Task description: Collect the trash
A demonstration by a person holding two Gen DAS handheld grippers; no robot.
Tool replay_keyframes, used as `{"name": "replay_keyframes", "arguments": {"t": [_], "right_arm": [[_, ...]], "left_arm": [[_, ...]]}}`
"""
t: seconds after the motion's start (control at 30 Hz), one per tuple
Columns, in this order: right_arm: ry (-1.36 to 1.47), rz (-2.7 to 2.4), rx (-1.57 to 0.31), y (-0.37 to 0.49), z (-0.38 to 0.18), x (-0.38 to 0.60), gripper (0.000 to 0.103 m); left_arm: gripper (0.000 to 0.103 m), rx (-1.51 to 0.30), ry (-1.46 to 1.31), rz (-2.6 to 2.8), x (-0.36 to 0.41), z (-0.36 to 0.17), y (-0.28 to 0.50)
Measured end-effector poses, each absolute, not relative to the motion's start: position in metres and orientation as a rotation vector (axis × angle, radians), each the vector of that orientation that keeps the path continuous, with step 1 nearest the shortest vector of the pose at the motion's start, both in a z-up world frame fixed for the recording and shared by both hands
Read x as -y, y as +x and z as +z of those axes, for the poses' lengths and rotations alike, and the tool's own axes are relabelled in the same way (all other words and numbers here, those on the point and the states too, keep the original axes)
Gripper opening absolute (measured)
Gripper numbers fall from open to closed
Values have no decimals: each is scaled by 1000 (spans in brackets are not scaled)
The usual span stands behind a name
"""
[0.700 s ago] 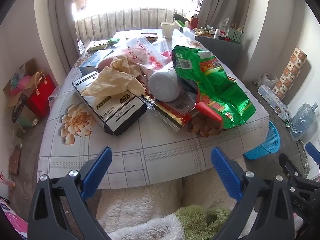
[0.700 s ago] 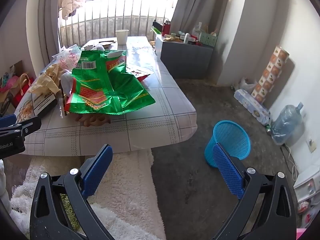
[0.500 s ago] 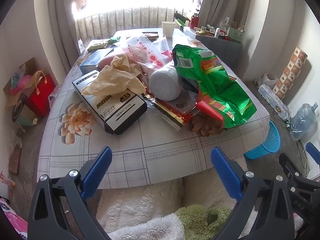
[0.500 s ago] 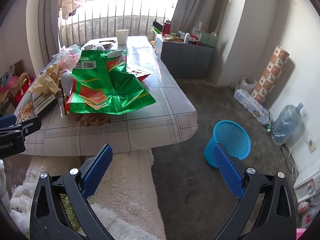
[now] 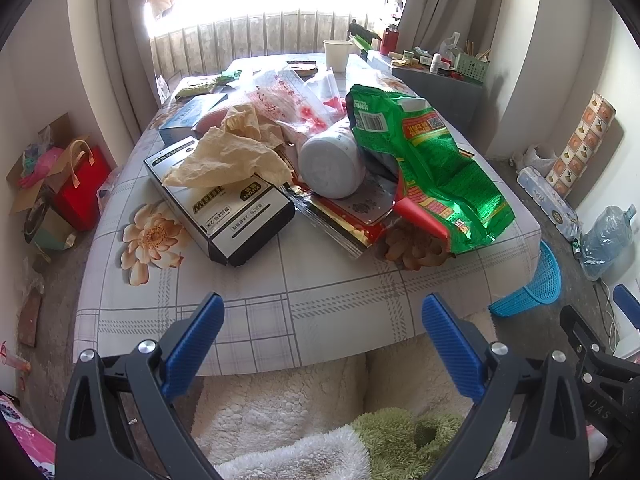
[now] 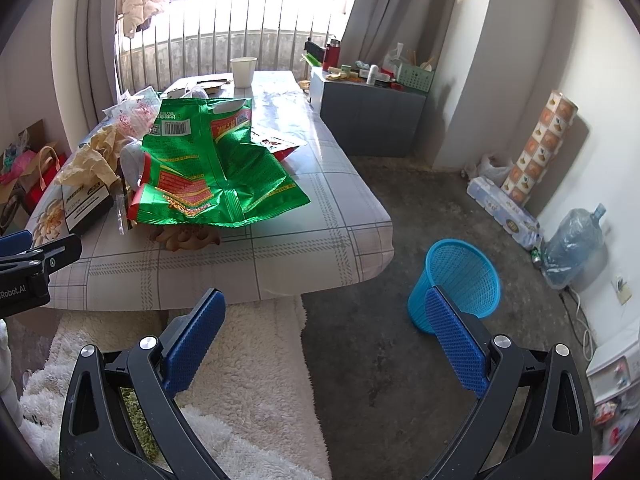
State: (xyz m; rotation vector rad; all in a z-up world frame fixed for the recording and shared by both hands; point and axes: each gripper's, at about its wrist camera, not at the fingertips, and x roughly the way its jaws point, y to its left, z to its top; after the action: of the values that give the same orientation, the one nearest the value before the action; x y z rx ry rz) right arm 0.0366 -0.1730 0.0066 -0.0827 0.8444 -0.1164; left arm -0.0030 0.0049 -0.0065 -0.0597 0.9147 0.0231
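A pile of trash lies on the low table (image 5: 248, 280): a crumpled green snack bag (image 5: 436, 168) (image 6: 216, 168), a wrinkled tan paper (image 5: 232, 152), a black and white box (image 5: 224, 208), a white tub on its side (image 5: 330, 164) and clear printed plastic bags (image 5: 288, 100). A blue mesh bin (image 6: 460, 280) (image 5: 532, 284) stands on the floor right of the table. My left gripper (image 5: 320, 344) hangs open before the table's near edge, nothing between its fingers. My right gripper (image 6: 324, 332) is open above the floor, its right finger in front of the bin.
A white paper cup (image 5: 335, 54) stands at the table's far end. A grey cabinet (image 6: 368, 120) with small items sits at the back right. A water jug (image 6: 576, 240) and packs line the right wall. A fluffy white rug (image 6: 240, 360) lies below; red bags (image 5: 80, 184) stand left.
The left wrist view has edged slightly nearer to the table. Both grippers stay open and nothing on the table has moved.
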Motion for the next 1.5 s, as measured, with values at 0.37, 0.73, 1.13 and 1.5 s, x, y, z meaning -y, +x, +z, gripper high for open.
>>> {"name": "replay_keyframes", "arguments": {"t": [0.37, 0.73, 1.13, 1.5], "right_arm": [[-84, -116, -845, 37, 7, 174, 96], [-84, -115, -845, 37, 7, 174, 96], [-86, -115, -846, 36, 9, 174, 96], [-78, -115, -846, 34, 7, 176, 96]], "left_arm": [[97, -917, -59, 24, -5, -7, -3], [97, -918, -58, 23, -5, -7, -3], [97, -920, -59, 24, -5, -7, -2], [97, -921, -59, 25, -4, -6, -2]]}}
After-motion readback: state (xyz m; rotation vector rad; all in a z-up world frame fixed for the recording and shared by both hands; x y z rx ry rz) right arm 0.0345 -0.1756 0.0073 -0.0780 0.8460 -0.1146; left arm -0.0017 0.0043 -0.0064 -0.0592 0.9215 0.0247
